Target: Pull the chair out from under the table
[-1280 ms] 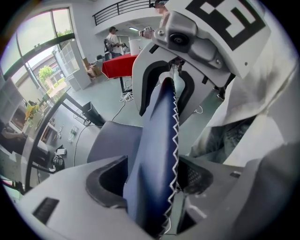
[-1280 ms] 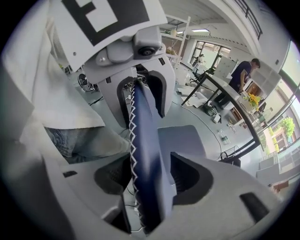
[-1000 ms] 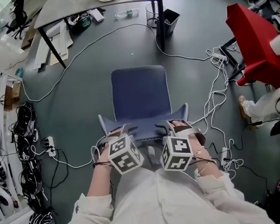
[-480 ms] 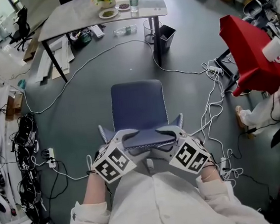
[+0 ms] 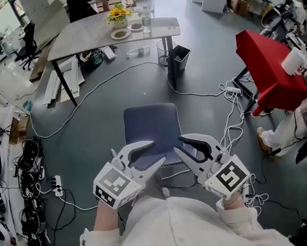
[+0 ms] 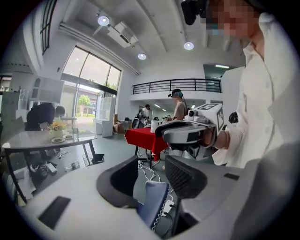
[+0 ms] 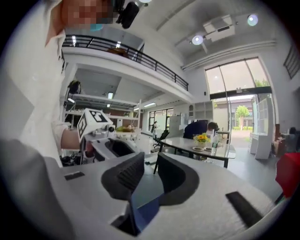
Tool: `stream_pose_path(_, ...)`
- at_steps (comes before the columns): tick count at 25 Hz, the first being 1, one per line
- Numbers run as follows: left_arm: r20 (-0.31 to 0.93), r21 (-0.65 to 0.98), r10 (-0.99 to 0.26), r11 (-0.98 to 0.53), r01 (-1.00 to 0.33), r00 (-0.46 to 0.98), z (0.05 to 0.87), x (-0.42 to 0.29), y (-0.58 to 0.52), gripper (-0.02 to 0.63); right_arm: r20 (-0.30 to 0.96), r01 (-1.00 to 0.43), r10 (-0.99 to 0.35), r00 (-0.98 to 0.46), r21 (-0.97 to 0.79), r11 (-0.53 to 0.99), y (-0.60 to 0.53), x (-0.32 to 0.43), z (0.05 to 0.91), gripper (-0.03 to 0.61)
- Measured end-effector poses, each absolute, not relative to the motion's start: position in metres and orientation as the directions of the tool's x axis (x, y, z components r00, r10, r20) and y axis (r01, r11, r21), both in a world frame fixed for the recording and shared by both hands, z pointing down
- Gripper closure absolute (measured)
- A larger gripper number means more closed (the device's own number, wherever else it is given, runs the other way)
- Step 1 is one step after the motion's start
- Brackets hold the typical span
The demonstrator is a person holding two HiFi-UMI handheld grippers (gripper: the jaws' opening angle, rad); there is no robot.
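Navy fabric chair sits well clear of grey-topped table; pull judged done. L gripper & R gripper hover over backrest, all 4 jaws closing, pinching nothing: grip not needed.

Grey floor all round, white cables snaking across it, thick tangle on right. Grey tabletop at far end, yellow flowers near its far edge, dishes beside them. Black bin just off its right corner. Red-draped stand well to right. Black office chair far left. Black gear heaped along left side. Tall windows bright with daylight, round ceiling lights on, railed mezzanine against white walls.
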State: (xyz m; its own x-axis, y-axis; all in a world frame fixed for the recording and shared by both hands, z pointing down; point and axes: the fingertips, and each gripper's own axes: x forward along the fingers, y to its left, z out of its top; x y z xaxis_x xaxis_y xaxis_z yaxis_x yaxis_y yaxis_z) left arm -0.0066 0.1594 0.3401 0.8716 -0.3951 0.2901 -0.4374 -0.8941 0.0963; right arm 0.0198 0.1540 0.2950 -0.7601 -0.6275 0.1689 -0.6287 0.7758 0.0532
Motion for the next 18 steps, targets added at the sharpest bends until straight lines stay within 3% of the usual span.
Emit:
stream_pose_path(3, 0.205, 0.114, -0.466, -0.862, -0.494, 0.861, 0.322, -0.007, 0.155, 0.476, 0.054, -0.664, -0.662, -0.747, -0.008, 0.748, 0.151, 0.027, 0.272, 0.506)
stream_pose_path(6, 0.098, 0.12, -0.562, -0.813, -0.57, 0.821, 0.296, -0.015, 0.151, 0.571, -0.018, -0.671, -0.673, -0.74, -0.049, 0.74, 0.156, 0.028, 0.259, 0.512)
stream_pose_path(12, -0.087, 0.184, -0.614, -0.784, -0.593, 0.785, 0.255, -0.025, 0.155, 0.589, -0.166, -0.69, -0.696, -0.699, -0.101, 0.717, 0.167, 0.035, 0.236, 0.557)
stream_pose_path(18, -0.131, 0.197, -0.662, -0.747, -0.635, 0.738, 0.249, -0.034, 0.156, 0.598, -0.18, -0.682, -0.686, -0.705, -0.096, 0.725, 0.175, 0.031, 0.234, 0.574)
